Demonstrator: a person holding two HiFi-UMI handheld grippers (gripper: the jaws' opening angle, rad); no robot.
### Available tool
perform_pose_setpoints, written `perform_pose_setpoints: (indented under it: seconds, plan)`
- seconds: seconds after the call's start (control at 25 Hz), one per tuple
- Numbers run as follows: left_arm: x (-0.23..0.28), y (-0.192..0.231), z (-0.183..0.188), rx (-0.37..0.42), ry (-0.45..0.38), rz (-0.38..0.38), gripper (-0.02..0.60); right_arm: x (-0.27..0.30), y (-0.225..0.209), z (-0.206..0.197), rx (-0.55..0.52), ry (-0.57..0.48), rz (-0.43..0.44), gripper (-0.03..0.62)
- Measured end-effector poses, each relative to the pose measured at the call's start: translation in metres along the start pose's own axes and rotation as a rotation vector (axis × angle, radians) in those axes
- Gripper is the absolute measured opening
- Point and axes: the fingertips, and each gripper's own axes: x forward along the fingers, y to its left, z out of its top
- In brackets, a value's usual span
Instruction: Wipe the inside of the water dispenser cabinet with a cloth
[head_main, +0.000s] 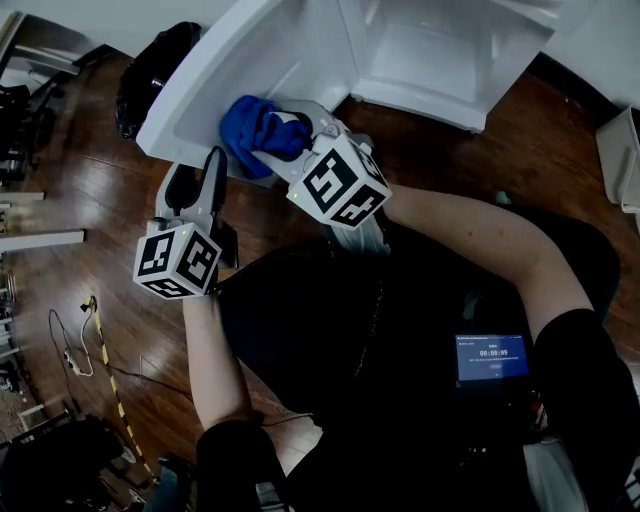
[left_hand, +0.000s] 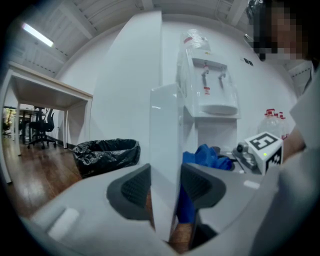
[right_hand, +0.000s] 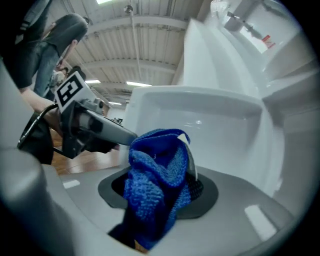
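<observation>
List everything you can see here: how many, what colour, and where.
water dispenser: one, white, against the wall
cabinet door: one, white, swung open
cloth: one, blue, bunched beside the door's inner side
bin: one, black-bagged, on the floor
desk: one, white-framed, far left
office chair: one, black, beyond the desk
screen: one, lit blue, at the person's waist
floor: one, brown wood, underfoot
left gripper: one, grey, shut on the door's edge
right gripper: one, grey, shut on the cloth
</observation>
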Motion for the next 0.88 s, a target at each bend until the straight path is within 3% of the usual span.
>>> perform_pose_setpoints:
  seconds: [0.08, 0.16, 0.48, 0.64, 0.76, 0.88]
  plan:
    - [-0.001, -0.001, 0.001, 0.001, -0.002, -0.001, 0.190, 0.002, 0.019, 0.002, -0.014, -0.004, 0.040, 0.196]
    - [-0.002, -0.001, 0.002, 0.001, -0.003, -0.002, 0.190, 0.002, 0.016, -0.002, -0.027, -0.007, 0.026, 0.196]
    - [0.001, 0.000, -0.002, 0.003, 0.003, 0.004, 0.190, -0.019, -0.100, -0.058, 0.025, 0.089, -0.236, 0.196]
    - [0.003, -0.001, -0.001, 0.004, 0.005, 0.002, 0.189, -0.026, -0.130, -0.073, 0.062, 0.138, -0.305, 0.196]
    - [0.002, 0.000, -0.001, 0.000, 0.003, 0.001, 0.190, -0.016, -0.106, -0.066, 0.070, 0.139, -0.257, 0.196]
    - [0.002, 0.001, 0.000, -0.005, 0.000, 0.003, 0.190, 0.003, -0.049, -0.047, 0.022, 0.120, -0.114, 0.198]
